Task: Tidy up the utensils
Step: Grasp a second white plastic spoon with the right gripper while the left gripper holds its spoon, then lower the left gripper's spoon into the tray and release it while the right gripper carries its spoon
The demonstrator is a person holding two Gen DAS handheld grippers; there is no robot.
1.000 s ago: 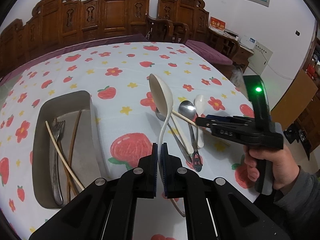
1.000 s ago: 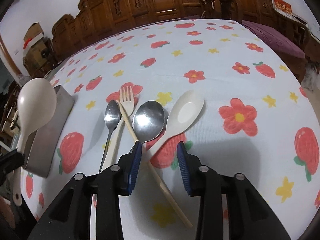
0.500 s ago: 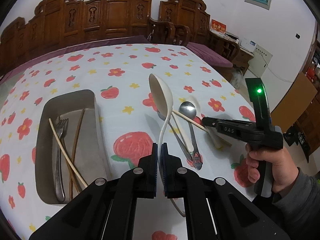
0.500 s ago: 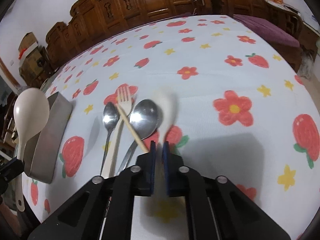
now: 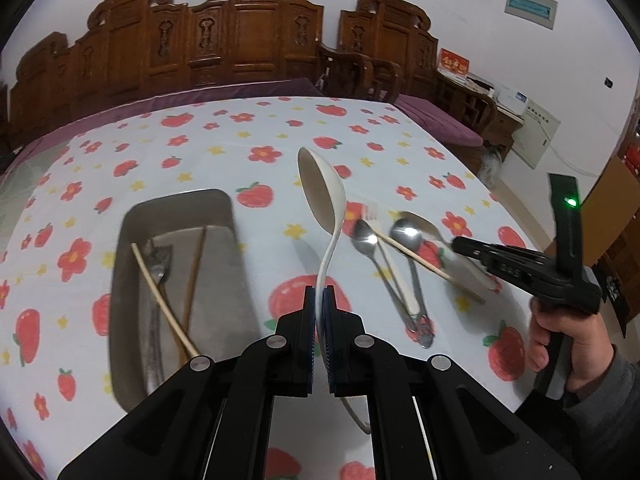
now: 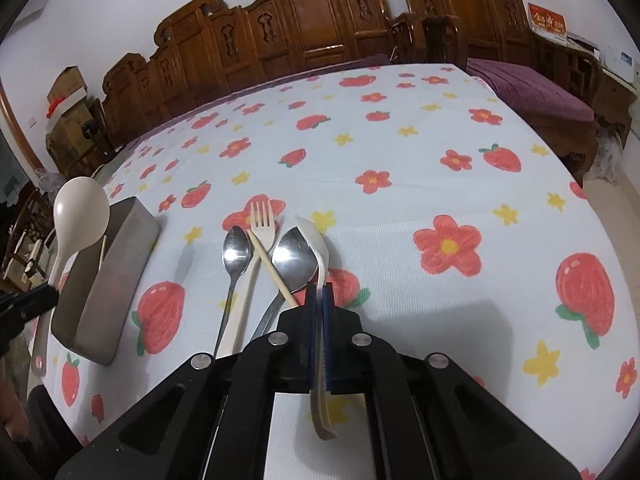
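My left gripper (image 5: 319, 294) is shut on the handle of a big cream ladle-spoon (image 5: 324, 188), held upright above the cloth, right of the metal tray (image 5: 176, 206); the spoon also shows in the right wrist view (image 6: 82, 212). My right gripper (image 6: 319, 292) is shut on a small cream spoon (image 6: 314, 232), turned on edge beside the utensils left on the cloth: a small metal spoon (image 6: 237, 248), a cream fork (image 6: 262, 218), a big metal spoon (image 6: 294, 260) and a wooden chopstick (image 6: 272, 268). The tray holds a metal fork (image 5: 160, 258) and chopsticks (image 5: 164, 304).
The table wears a strawberry-and-flower cloth (image 6: 400, 140). Carved wooden chairs (image 5: 256, 36) line the far edge. The table's right edge drops to a purple bench (image 6: 532, 92). The right gripper's body and the hand (image 5: 568, 332) stand at the right of the left wrist view.
My right gripper went from open around the small cream spoon's handle to shut on it and has tilted it onto its edge. My left gripper still holds the big spoon and has pulled back a little.
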